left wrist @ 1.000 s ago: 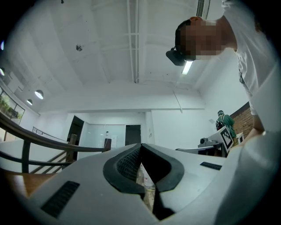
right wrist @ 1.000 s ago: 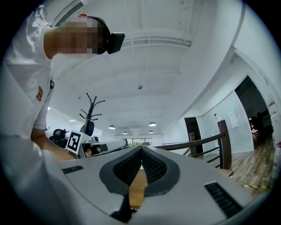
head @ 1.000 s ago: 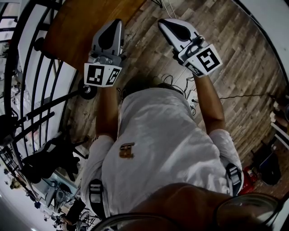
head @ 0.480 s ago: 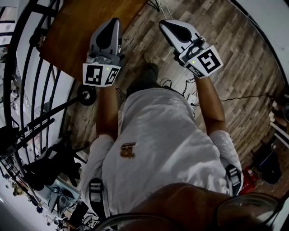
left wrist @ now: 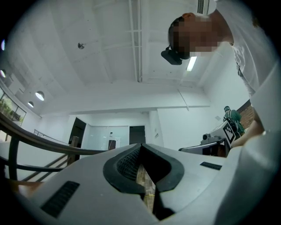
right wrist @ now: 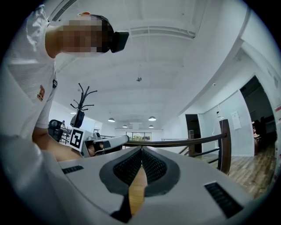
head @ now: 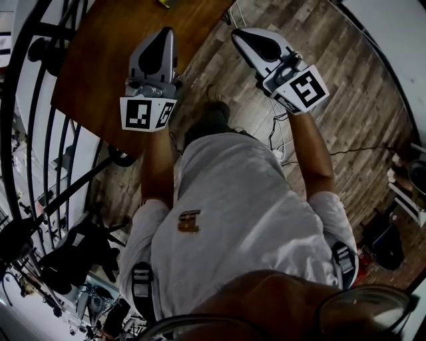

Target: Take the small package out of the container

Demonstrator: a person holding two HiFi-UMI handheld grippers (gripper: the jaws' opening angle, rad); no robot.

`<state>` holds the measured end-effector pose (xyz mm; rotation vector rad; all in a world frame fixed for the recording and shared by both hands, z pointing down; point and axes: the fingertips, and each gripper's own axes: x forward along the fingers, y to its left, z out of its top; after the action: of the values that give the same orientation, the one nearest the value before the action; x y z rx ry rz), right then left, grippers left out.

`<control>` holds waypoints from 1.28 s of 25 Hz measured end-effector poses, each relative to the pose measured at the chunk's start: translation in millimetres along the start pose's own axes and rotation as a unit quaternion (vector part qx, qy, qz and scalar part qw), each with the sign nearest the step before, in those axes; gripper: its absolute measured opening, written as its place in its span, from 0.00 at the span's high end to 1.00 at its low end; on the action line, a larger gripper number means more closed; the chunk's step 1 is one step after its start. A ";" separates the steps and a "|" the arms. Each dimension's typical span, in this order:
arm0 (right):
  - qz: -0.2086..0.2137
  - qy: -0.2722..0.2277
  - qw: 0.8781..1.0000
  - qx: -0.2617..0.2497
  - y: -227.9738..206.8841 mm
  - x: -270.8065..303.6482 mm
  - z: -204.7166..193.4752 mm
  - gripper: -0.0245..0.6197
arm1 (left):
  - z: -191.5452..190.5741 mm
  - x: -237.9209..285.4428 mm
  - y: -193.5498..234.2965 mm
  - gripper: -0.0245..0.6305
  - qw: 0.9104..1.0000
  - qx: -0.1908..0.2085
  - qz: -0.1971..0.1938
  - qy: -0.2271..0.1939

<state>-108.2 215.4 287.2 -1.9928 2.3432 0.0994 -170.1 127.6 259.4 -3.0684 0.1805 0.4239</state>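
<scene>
No container or small package shows in any view. In the head view both grippers are held out ahead of the person's chest, side by side. My left gripper (head: 163, 33) hangs over the edge of a brown wooden table (head: 100, 60) with its jaws closed and nothing between them. Over the plank floor my right gripper (head: 238, 33) is likewise shut and empty. The left gripper view shows closed tips (left wrist: 140, 147) against a white room. In the right gripper view the tips (right wrist: 141, 149) meet too, with the left gripper beyond them.
A black curved railing (head: 26, 113) runs down the left side. Cables (head: 279, 143) lie on the wooden floor (head: 346, 80) to the right. A shoe (head: 210, 120) shows below the grippers. A small yellowish item (head: 164, 3) sits at the table's far edge.
The table has slid further into the head view and now lies under the left gripper. Both grippers stay shut and keep their places side by side.
</scene>
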 end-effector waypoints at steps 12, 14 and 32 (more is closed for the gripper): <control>0.043 0.018 0.999 -0.003 -106.5 136.3 -12.8 0.91 | -38.2 96.1 120.0 0.93 1.000 -0.007 0.019 -0.001; 0.048 0.021 0.999 -0.004 -119.0 151.7 -15.0 0.91 | -43.0 106.7 133.1 0.93 1.000 -0.008 0.019 -0.001; 0.112 0.048 0.992 -0.023 -162.0 229.5 -35.7 0.91 | -60.8 131.5 194.4 0.93 0.998 -0.009 0.060 0.004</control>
<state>14.6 -39.4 300.7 -1.7820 2.6420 0.0709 -51.6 -83.1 277.7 -3.0872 0.3659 0.4211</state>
